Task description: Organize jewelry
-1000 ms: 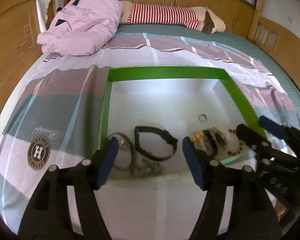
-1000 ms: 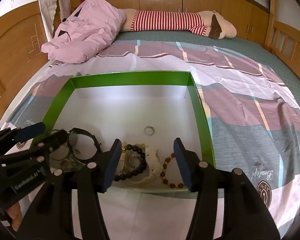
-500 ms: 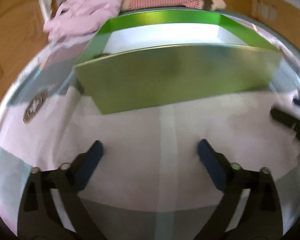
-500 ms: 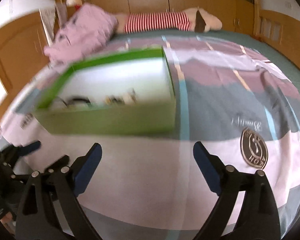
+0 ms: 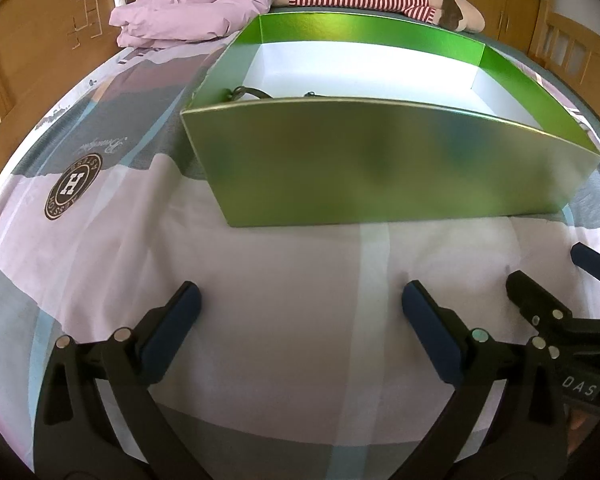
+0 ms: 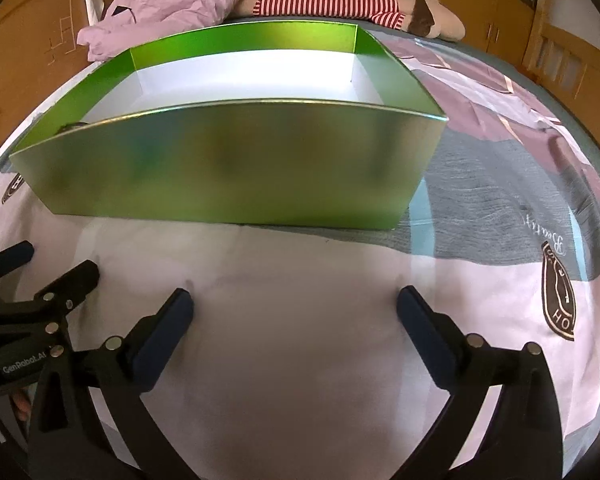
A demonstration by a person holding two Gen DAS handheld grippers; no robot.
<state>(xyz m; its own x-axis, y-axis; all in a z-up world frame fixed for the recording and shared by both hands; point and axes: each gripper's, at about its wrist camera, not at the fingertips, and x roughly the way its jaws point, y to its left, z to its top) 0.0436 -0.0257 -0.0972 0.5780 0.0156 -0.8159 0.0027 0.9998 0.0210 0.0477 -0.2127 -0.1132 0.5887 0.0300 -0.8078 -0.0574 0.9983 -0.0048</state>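
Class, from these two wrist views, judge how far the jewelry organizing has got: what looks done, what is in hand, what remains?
Done: nothing visibly sorted. Only a dark strap peeks over the green box wall; its other contents are hidden. In hand: nothing. The left gripper and right gripper are open and empty above the bedsheet. Left: apparently all the sorting.

The green box [image 5: 388, 168], white inside, sits open on the bedspread, jewelry barely showing over its wall.

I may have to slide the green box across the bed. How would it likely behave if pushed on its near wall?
The green box looks like thin card, so its near wall would probably flex. It sits on the soft bedsheet, which would likely wrinkle and drag. Being broad and low, it seems unlikely to tip.
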